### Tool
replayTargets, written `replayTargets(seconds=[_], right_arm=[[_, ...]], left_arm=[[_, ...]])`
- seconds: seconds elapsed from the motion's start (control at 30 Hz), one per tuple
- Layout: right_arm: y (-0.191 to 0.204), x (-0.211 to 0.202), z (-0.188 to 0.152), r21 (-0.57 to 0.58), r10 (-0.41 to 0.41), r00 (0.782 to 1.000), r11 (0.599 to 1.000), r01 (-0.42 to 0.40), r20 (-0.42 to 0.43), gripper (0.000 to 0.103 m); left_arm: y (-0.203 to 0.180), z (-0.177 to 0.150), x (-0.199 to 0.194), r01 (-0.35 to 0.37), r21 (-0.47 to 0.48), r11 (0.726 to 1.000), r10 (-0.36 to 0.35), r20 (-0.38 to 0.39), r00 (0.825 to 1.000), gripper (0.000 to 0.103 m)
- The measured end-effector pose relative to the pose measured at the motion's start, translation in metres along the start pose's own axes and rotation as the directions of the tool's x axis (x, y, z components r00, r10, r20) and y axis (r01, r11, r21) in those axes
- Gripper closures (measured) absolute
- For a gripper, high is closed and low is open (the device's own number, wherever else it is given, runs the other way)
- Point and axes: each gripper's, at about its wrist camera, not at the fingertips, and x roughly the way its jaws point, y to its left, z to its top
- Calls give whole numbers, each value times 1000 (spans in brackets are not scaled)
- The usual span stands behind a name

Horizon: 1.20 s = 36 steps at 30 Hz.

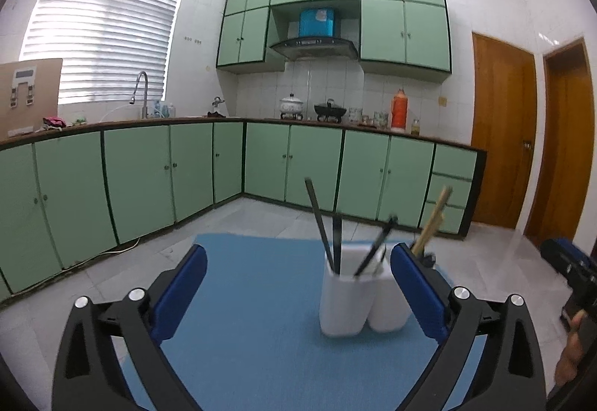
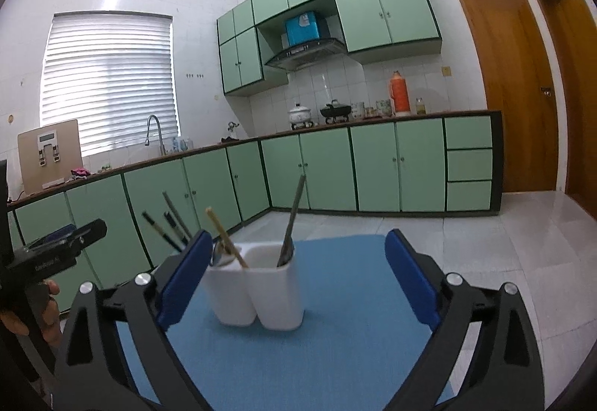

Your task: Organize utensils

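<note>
While both my grippers, left (image 1: 298,284) and right (image 2: 294,280), stand spread and empty near the white holder (image 2: 261,291) on the blue mat (image 2: 335,355), I judge a careless sweep could clip the leaning sticks and tip it. Its left cell holds dark chopsticks (image 1: 324,224), the middle a wooden pair (image 2: 224,235) and perhaps a spoon, the right one grey utensil (image 2: 293,217).

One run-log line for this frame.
left gripper: open, empty | right gripper: open, empty | white plastic two-compartment utensil holder: upright on blue mat, utensils inside
</note>
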Motion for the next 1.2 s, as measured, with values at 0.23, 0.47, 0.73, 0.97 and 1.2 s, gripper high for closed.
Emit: replayTargets(seconds=[0.23, 0.47, 0.73, 0.97, 1.2], right_arm=[[6, -26, -12, 3, -9, 997, 1000, 9, -83, 6], [23, -48, -18, -20, -11, 987, 1000, 8, -157, 5], [46, -70, -32, -84, -42, 971, 996, 23, -237, 5], [53, -77, -42, -79, -6, 965, 997, -15, -261, 5], [56, -75, -40, -74, 12, 967, 997, -32, -254, 6]], left_arm=[[-13, -18, -27, -5, 16, 1000, 6, -55, 998, 6], [-19, -29, -56, 23, -21, 1000, -25, -101, 995, 6], [-16, -44, -77, 23, -23, 999, -27, -163, 986, 6], [-15, -61, -85, 13, -6, 1000, -14, -192, 981, 6], [-17, -63, -87, 22, -5, 1000, -22, -181, 983, 6]])
